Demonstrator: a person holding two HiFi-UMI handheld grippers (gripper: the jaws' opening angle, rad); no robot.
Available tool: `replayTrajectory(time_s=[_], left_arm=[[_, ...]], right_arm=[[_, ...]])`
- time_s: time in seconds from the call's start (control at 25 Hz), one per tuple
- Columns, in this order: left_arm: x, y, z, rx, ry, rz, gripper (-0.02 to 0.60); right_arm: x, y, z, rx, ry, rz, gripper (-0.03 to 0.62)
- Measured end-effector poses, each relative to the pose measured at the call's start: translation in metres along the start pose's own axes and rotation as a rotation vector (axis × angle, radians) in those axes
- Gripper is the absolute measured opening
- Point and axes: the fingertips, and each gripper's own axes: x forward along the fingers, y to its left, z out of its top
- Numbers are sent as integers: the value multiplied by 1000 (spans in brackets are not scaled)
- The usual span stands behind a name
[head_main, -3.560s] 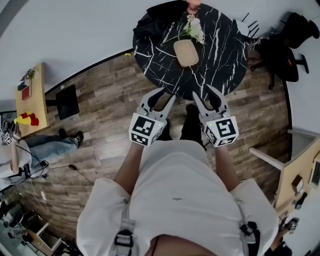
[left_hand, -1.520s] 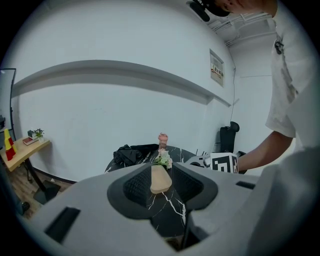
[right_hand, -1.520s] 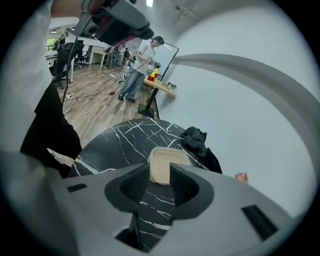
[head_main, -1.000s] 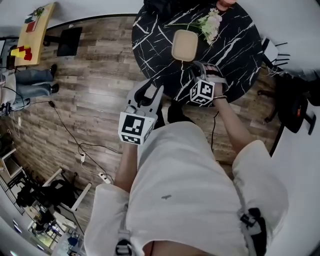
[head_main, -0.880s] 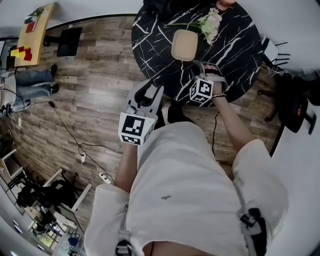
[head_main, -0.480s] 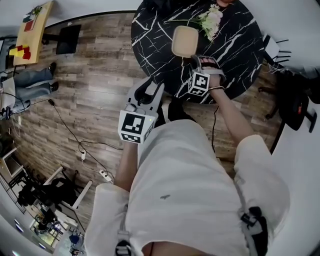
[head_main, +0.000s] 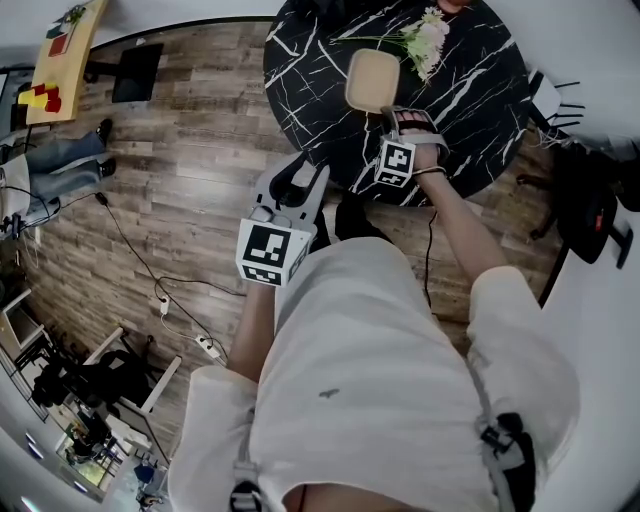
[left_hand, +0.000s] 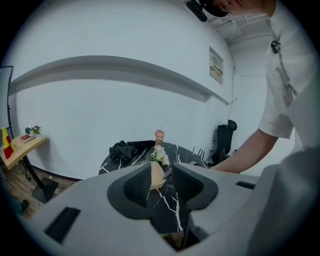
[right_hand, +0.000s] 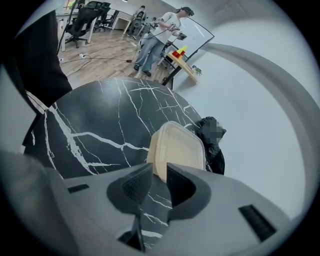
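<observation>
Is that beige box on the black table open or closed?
Closed: a flat lid covers the beige box; no contents show.

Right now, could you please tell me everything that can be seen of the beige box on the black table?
The beige box is a shallow container with rounded corners and a slightly raised lid of the same matte colour. It looks like plastic or pulp. The lid is on. It lies flat on the black marble table, near the middle, close to the white flowers. The right gripper holds its open jaws at the box's near edge. Whether they touch it cannot be told.
</observation>
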Motion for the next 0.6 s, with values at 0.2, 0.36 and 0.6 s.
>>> replayTrajectory(time_s=[0.2, 0.36, 0.6], left_arm=[[0, 0, 1, 0, -2, 2, 117], [0, -2, -1, 1, -2, 5, 117], [0, -4, 2, 6, -11, 9, 117]], right_arm=[[4, 1, -1, -35, 11, -12, 78], [5, 1, -1, -46, 9, -21, 69], [5, 1, -2, -56, 10, -32, 66]])
